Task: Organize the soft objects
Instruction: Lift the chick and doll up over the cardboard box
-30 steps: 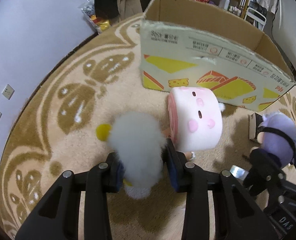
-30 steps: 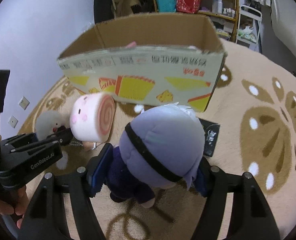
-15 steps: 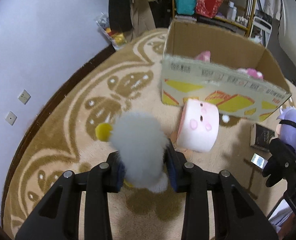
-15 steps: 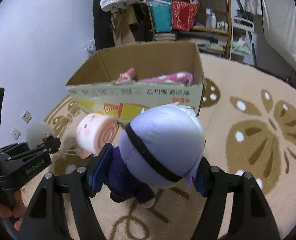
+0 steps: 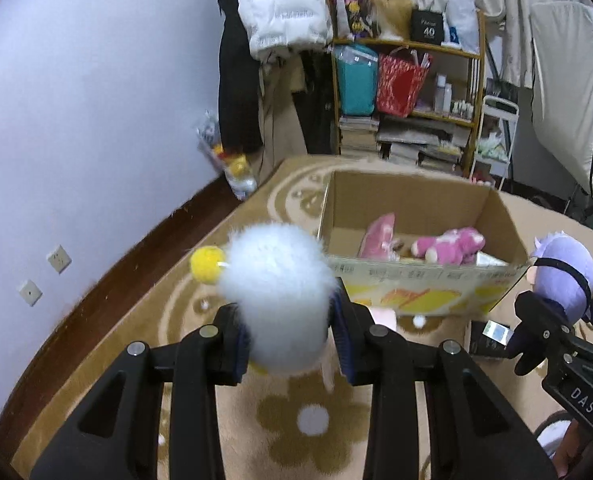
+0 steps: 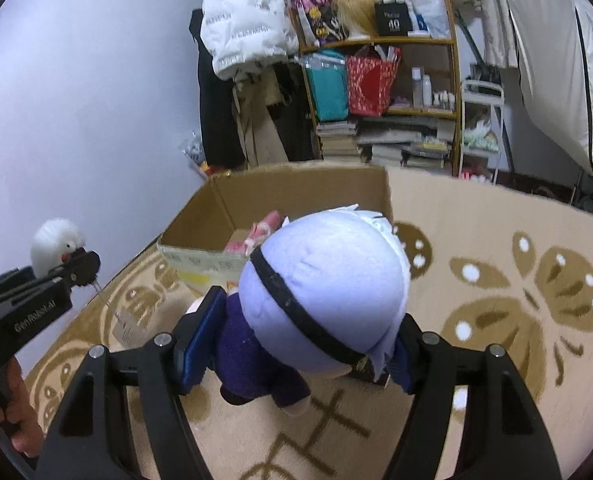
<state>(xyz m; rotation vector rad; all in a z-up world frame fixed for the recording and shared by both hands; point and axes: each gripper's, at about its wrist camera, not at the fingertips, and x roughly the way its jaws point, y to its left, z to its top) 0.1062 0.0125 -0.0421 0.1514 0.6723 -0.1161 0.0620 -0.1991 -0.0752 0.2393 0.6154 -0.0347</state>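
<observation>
A fluffy white plush (image 5: 278, 292) with a yellow pom-pom is pinched in my left gripper (image 5: 292, 332), held up in front of the open cardboard box (image 5: 416, 200). Over at the right, my right gripper (image 6: 296, 344) is shut on a lavender-headed doll (image 6: 324, 292) in dark clothes, also lifted near the box (image 6: 296, 188). That doll (image 5: 562, 276) and its gripper show at the right edge of the left wrist view. The white plush (image 6: 56, 246) shows at the left of the right wrist view. Two pink plush toys (image 5: 448, 244) lie inside the box. The pink roll plush (image 5: 382, 314) is mostly hidden behind my left fingers.
The box stands on a beige rug with brown flower patterns (image 6: 536, 280). Behind it are a loaded shelf (image 5: 408, 92), hanging coats (image 5: 284, 12) and a lavender wall (image 5: 76, 100). A dark flat packet (image 5: 488, 336) lies on the rug by the box. A hand (image 6: 16, 412) holds the left gripper's handle.
Both grippers have risen with their toys and tilted up, so the box's inside and the shelf behind now show. The pink roll plush has dropped behind the left fingers.
</observation>
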